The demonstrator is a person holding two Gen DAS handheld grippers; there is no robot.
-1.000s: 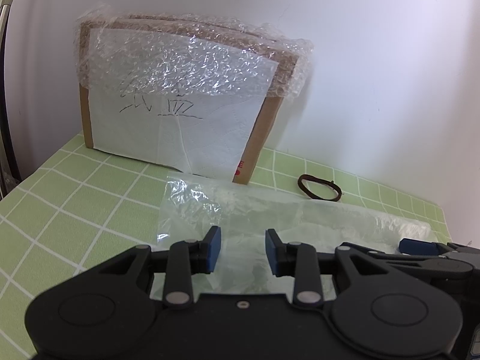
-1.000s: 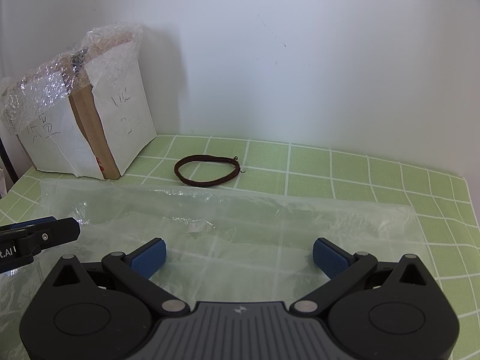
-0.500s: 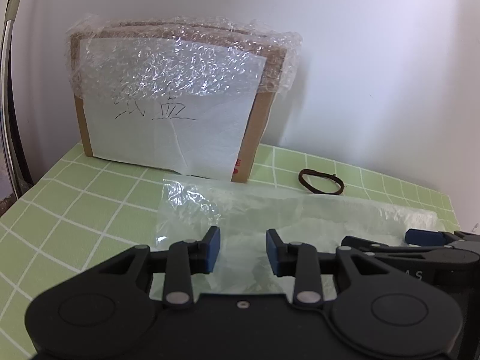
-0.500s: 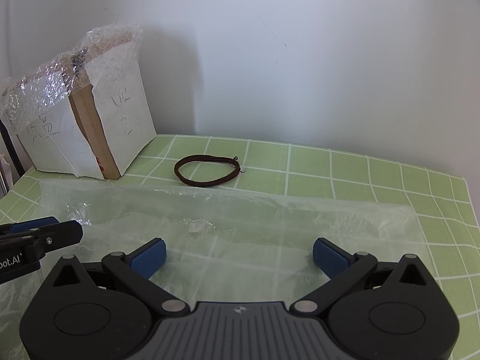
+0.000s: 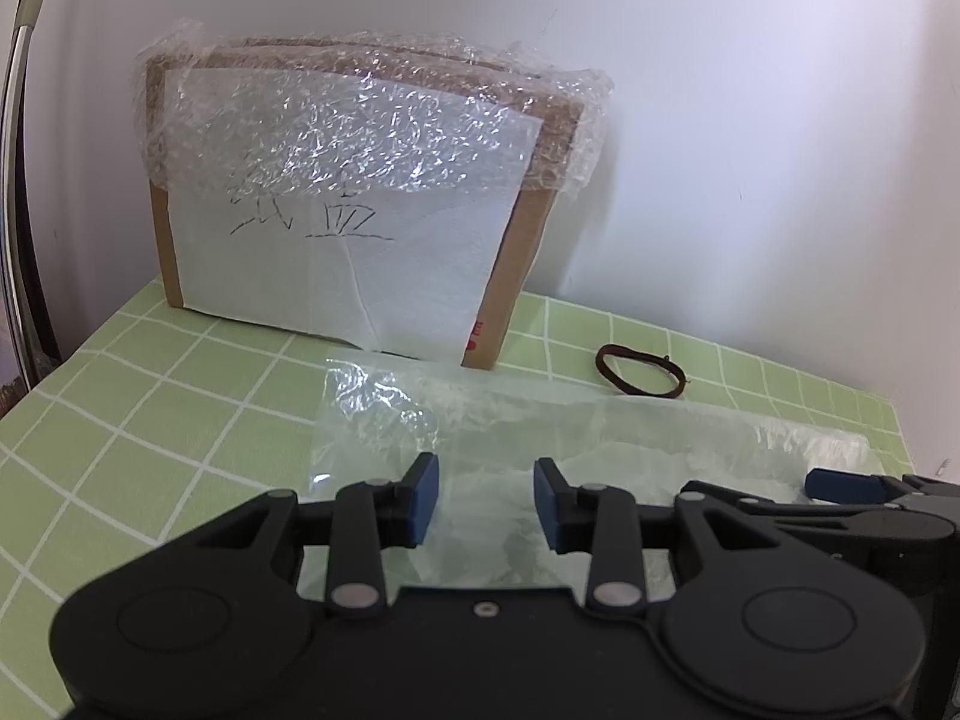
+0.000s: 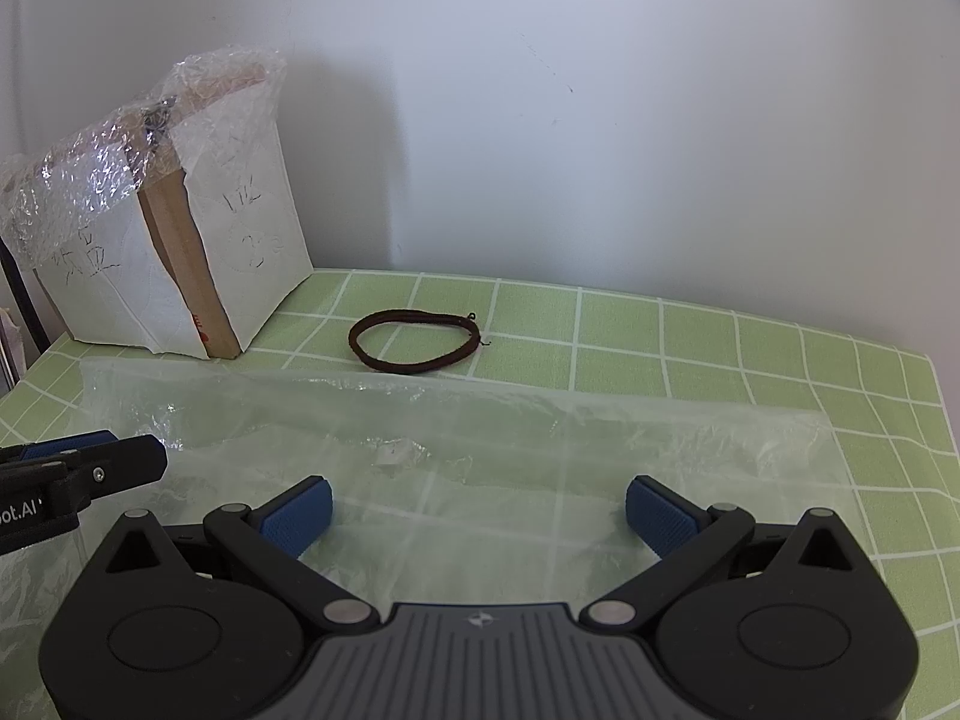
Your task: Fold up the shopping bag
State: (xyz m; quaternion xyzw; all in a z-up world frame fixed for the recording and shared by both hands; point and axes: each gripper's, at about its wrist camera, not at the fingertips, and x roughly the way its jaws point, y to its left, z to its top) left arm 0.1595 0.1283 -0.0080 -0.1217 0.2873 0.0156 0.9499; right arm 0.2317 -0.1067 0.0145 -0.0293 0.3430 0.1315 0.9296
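Hovering over one clear plastic bag [image 6: 480, 456] lying flat on the green checked mat [image 6: 690, 336], we are keeping our left gripper [image 5: 486, 501] and right gripper [image 6: 477, 513] released, grasping nothing. One box [image 5: 336, 222] is showing handwritten marks we cannot read; one brown loop [image 6: 414, 340] is lying behind the bag.

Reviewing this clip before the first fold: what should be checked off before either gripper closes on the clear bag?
1. Clear bag lies flat on the mat: ok.
2. Left gripper open, holding nothing: ok.
3. Right gripper open wide: ok.
4. Brown band lies apart from the bag: ok.
5. Wrapped box clear of the bag's far corner: cannot tell.
6. Pads touching the film: cannot tell.
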